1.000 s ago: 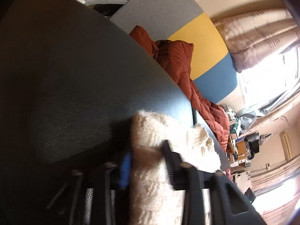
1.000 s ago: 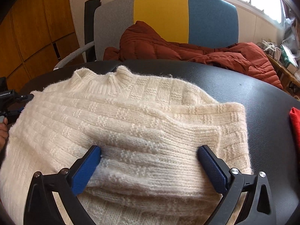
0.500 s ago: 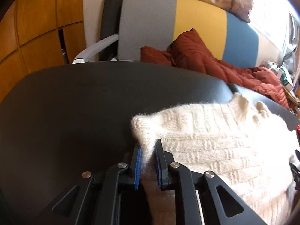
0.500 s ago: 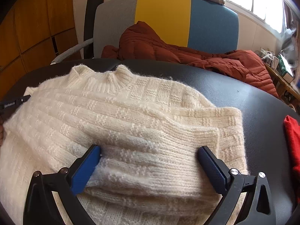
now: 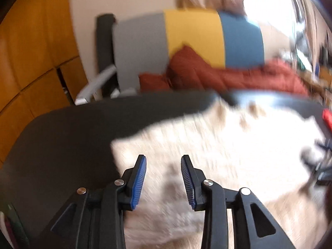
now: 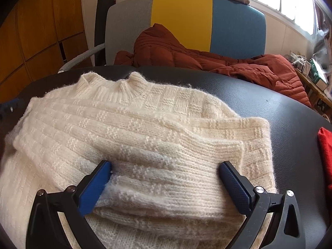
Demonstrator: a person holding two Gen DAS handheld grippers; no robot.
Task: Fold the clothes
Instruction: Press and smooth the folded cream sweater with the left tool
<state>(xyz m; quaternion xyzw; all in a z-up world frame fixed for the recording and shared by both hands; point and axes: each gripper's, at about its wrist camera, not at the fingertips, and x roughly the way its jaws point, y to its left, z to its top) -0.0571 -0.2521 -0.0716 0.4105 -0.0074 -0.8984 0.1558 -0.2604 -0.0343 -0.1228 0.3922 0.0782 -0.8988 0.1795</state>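
A cream knitted sweater [image 6: 145, 128] lies on the black table [image 6: 290, 112], collar toward the chair, its right side folded over the body. My right gripper [image 6: 165, 171] is open, its fingers resting wide apart on the folded part. In the blurred left wrist view the sweater [image 5: 217, 145] lies ahead. My left gripper [image 5: 162, 172] is open over the sweater's left edge, holding nothing.
A chair [image 6: 186, 20] with grey, yellow and blue panels stands behind the table, a rust-red quilted jacket [image 6: 186, 51] draped on it. A red cloth [image 6: 326, 145] lies at the table's right edge. Wooden panels [image 6: 31, 31] are at the left.
My left gripper has let go of the sweater's left edge and opened, and the edge now lies flat on the table. My right gripper has stayed open on the fold.
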